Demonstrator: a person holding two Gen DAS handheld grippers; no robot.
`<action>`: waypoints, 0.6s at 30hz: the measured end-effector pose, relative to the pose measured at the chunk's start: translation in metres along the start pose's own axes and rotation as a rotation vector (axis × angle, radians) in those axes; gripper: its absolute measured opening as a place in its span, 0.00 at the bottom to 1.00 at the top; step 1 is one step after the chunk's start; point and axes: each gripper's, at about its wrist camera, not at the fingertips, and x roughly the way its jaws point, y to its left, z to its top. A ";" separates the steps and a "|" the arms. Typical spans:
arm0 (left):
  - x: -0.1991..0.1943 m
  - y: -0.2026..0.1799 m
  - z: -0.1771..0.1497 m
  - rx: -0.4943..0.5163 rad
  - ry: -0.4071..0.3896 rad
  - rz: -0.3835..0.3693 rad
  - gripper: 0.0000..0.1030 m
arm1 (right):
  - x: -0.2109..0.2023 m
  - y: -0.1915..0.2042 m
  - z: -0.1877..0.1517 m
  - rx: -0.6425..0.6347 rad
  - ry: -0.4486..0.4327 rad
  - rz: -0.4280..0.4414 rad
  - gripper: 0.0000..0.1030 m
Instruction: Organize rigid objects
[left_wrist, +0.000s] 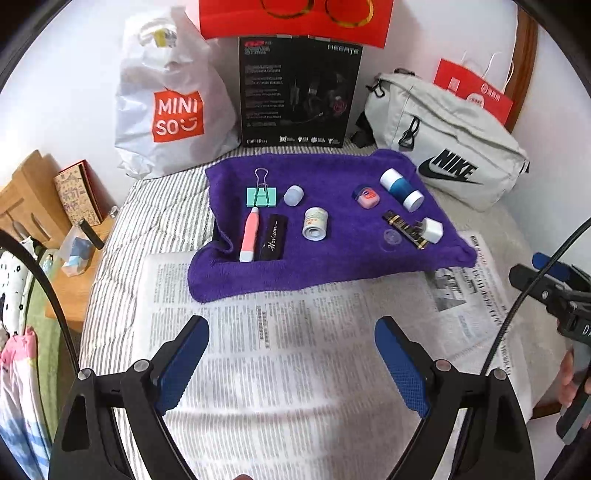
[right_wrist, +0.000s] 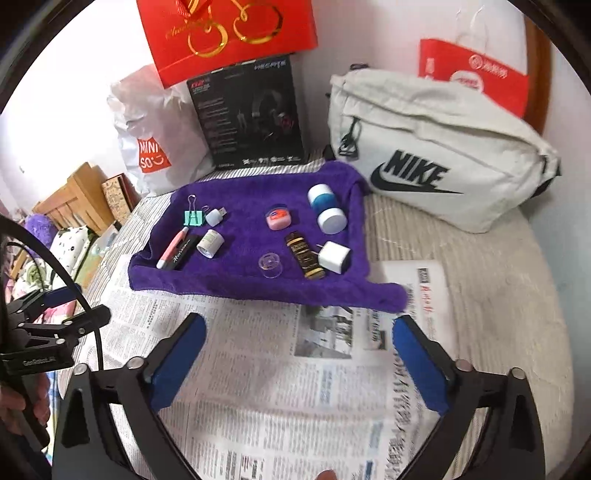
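A purple towel (left_wrist: 332, 266) (right_wrist: 240, 284) lies on newspaper and carries small items. On its left are a green binder clip (left_wrist: 261, 195), a pale USB adapter (left_wrist: 293, 195), a pink pen (left_wrist: 249, 236), a black case (left_wrist: 274, 237) and a white bottle (left_wrist: 315, 223). On its right are a pink tin (right_wrist: 278, 218), a blue-white cylinder (right_wrist: 327, 208), a brown-gold bar (right_wrist: 306, 260), a white plug (right_wrist: 334, 257) and a clear cap (right_wrist: 270, 264). My left gripper (left_wrist: 291, 323) and right gripper (right_wrist: 300, 320) hover open over the newspaper in front of the towel, with nothing between their fingers.
Behind the towel stand a white Miniso bag (left_wrist: 173, 114), a black headphone box (left_wrist: 299, 92), a grey Nike bag (left_wrist: 450, 155) and red paper bags (right_wrist: 229, 33). Newspaper (left_wrist: 295, 369) covers the striped bedding. A wooden side table (left_wrist: 37, 206) with clutter sits at the left.
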 end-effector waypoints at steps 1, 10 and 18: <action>-0.005 -0.001 -0.001 -0.007 -0.009 -0.004 0.89 | -0.005 -0.001 -0.002 0.010 0.001 -0.003 1.00; -0.039 -0.015 -0.007 -0.029 -0.061 0.003 0.89 | -0.029 0.005 -0.021 0.010 0.025 -0.022 1.00; -0.047 -0.018 -0.015 -0.062 -0.067 0.003 0.89 | -0.047 0.012 -0.026 -0.012 0.011 -0.063 1.00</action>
